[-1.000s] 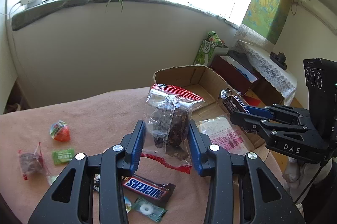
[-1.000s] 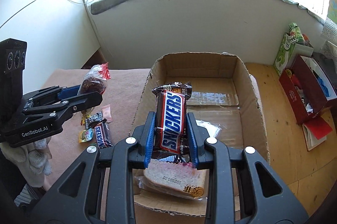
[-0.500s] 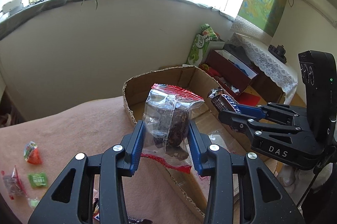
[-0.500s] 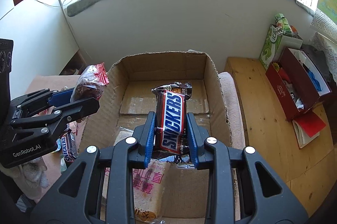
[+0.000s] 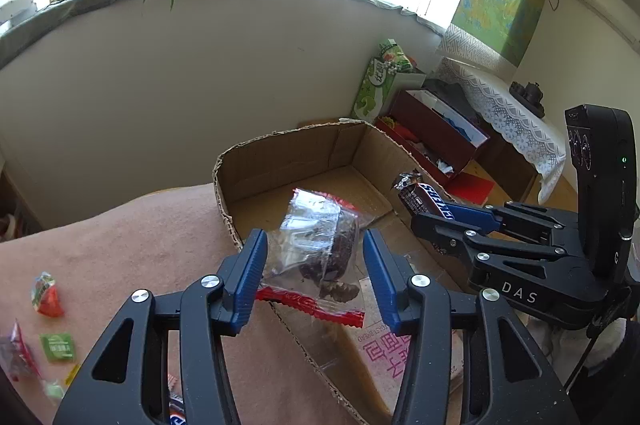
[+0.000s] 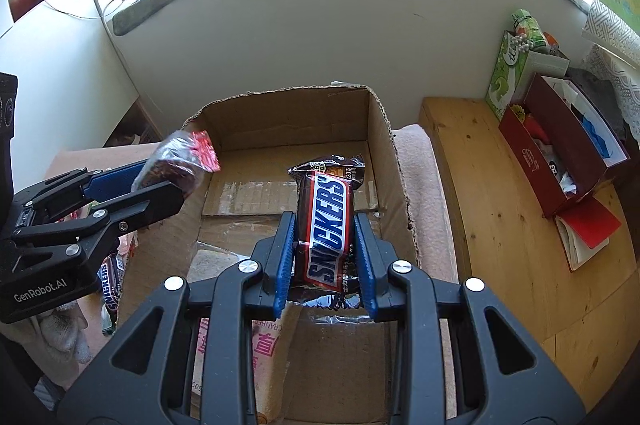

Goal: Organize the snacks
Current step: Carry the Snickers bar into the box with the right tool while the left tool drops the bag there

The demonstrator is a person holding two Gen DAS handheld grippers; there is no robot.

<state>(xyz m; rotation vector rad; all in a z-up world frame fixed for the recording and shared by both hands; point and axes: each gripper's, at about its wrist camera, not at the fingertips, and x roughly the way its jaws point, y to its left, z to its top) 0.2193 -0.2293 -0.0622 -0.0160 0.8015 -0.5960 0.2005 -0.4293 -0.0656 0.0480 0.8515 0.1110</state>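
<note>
My left gripper point(image 5: 314, 245) stands open over the near left rim of the cardboard box point(image 5: 280, 149). The clear cake packet with red ends point(image 5: 320, 249) tips loose between its jaws. My right gripper point(image 6: 324, 225) is shut on a Snickers bar point(image 6: 326, 225) and holds it above the box floor point(image 6: 288, 129). The right gripper also shows in the left wrist view point(image 5: 448, 215), the left one in the right wrist view point(image 6: 160, 181). A pink-printed bread packet point(image 5: 384, 349) lies in the box.
Small wrapped sweets point(image 5: 46, 295) point(image 5: 58, 347) lie on the pink cloth point(image 5: 120, 245) to the left. Another Snickers bar point(image 6: 110, 283) lies left of the box. A wooden bench point(image 6: 500, 205) with a red box point(image 6: 560, 161) stands to the right.
Both grippers moved further over the box. The left jaws opened and the cake packet tilted loose between them. The right gripper stayed shut on the Snickers bar.
</note>
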